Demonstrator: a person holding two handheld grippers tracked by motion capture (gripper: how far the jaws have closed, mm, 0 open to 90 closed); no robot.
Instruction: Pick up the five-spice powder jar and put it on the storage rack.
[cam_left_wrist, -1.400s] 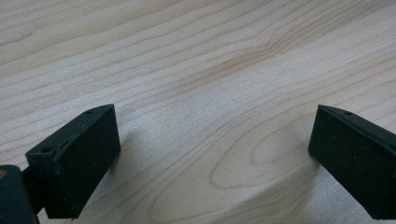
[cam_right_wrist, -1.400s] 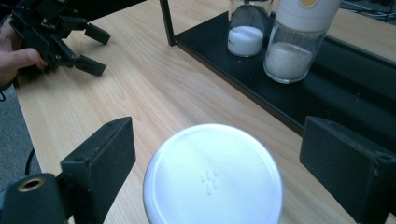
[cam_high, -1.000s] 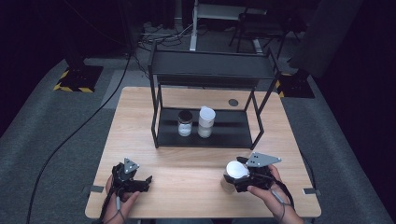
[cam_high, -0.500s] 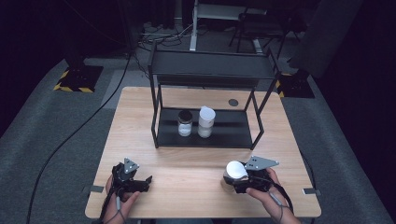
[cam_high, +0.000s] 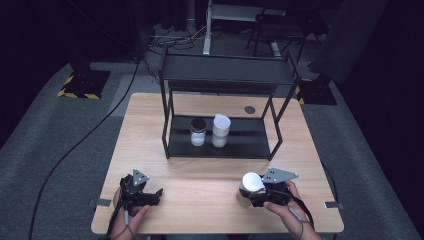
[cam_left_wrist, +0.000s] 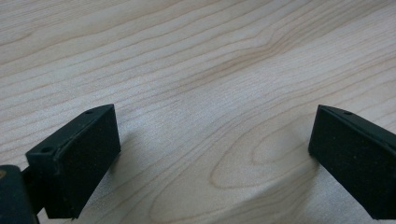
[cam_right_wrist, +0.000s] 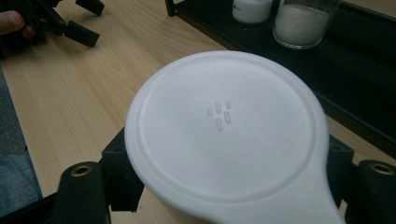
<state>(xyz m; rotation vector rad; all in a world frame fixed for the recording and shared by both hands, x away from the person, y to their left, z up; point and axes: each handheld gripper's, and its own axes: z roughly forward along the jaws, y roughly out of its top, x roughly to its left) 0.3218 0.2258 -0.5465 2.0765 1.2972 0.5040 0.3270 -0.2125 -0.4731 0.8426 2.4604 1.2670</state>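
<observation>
My right gripper (cam_high: 252, 194) has its jaws closed around a white-lidded jar (cam_high: 248, 187), standing upright on the worktop (cam_high: 210, 185) on the near side of the black rack (cam_high: 225, 107). The rack's lower shelf lies straight ahead of those jaws, beside the two jars (cam_high: 210, 131) already there. My left gripper (cam_high: 150, 196) rests well apart, jaws wide open and empty.

White lid (cam_right_wrist: 224, 126), black rack (cam_high: 225, 75), pale wood-grain table (cam_high: 200, 185).
</observation>
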